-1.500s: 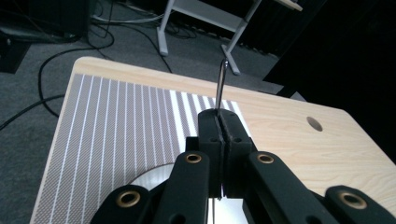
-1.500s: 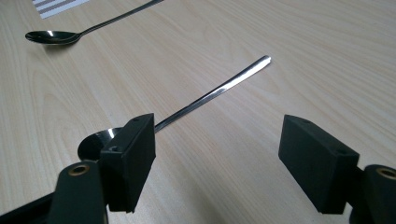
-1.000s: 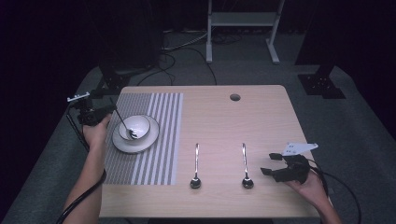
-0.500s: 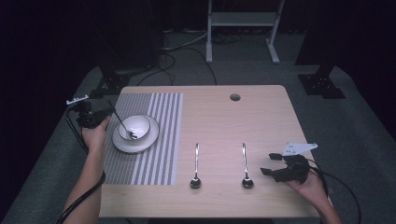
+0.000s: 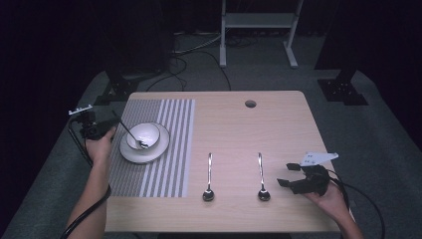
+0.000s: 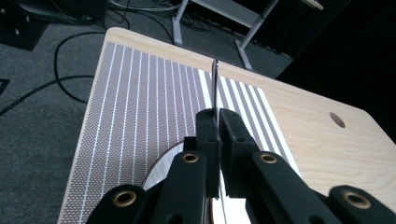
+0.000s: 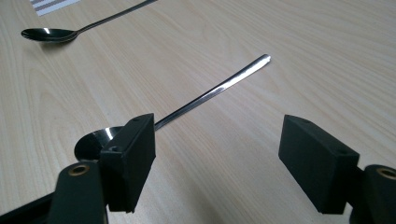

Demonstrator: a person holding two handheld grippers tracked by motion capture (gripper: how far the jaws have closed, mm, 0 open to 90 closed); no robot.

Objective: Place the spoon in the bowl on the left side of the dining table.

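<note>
A white bowl (image 5: 144, 134) sits on a white plate (image 5: 149, 154) on the striped placemat (image 5: 164, 164). My left gripper (image 5: 110, 128) is at the plate's left, shut on the thin handle of a metal spoon (image 5: 130, 133) whose tip rests in the bowl. In the left gripper view the handle (image 6: 215, 79) stands up between the jaws of the left gripper (image 6: 217, 116); they have just been opening a touch and still pinch it. My right gripper (image 5: 286, 174) (image 7: 217, 154) is open beside the right table spoon (image 5: 261, 174) (image 7: 205, 95).
A second loose spoon (image 5: 208, 174) (image 7: 51, 34) lies left of the first on the wooden table (image 5: 278, 124). A round hole (image 5: 250, 103) is near the table's far edge. A metal stand (image 5: 254, 20) and cables are on the floor beyond.
The left hand has shifted only slightly with the spoon in the bowl. The right gripper has kept still.
</note>
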